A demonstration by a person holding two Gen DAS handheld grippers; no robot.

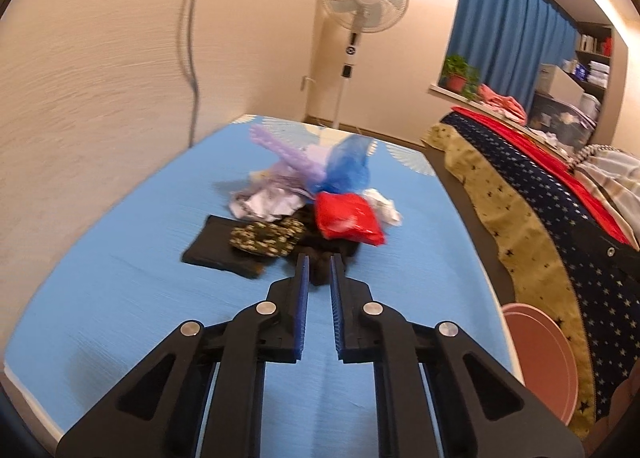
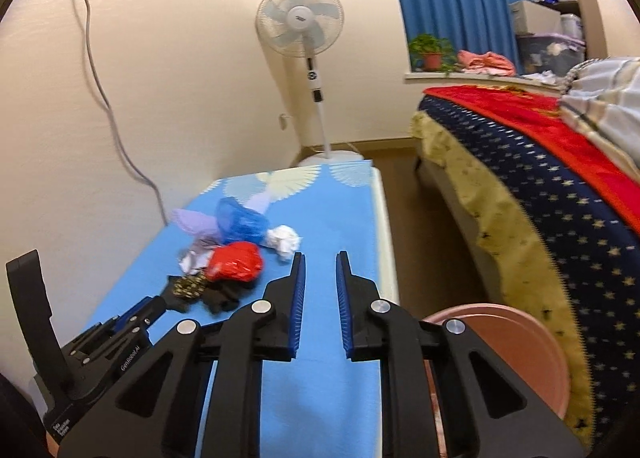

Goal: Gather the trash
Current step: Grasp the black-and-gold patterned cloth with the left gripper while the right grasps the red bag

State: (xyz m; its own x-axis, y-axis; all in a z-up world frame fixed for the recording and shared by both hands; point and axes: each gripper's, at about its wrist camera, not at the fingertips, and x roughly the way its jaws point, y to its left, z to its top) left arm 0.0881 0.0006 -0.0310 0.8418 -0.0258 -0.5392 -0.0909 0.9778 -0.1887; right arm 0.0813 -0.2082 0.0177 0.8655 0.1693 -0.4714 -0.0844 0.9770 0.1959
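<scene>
Crinkly red plastic bag [image 1: 347,221] amid crumpled trash, left gripper [image 1: 319,258] and right gripper [image 2: 319,256] both parted, empty.

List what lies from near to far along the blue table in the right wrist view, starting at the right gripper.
right gripper → black cloth → red bag → white crumpled paper → blue bag → fan standing beyond the blue table.
</scene>
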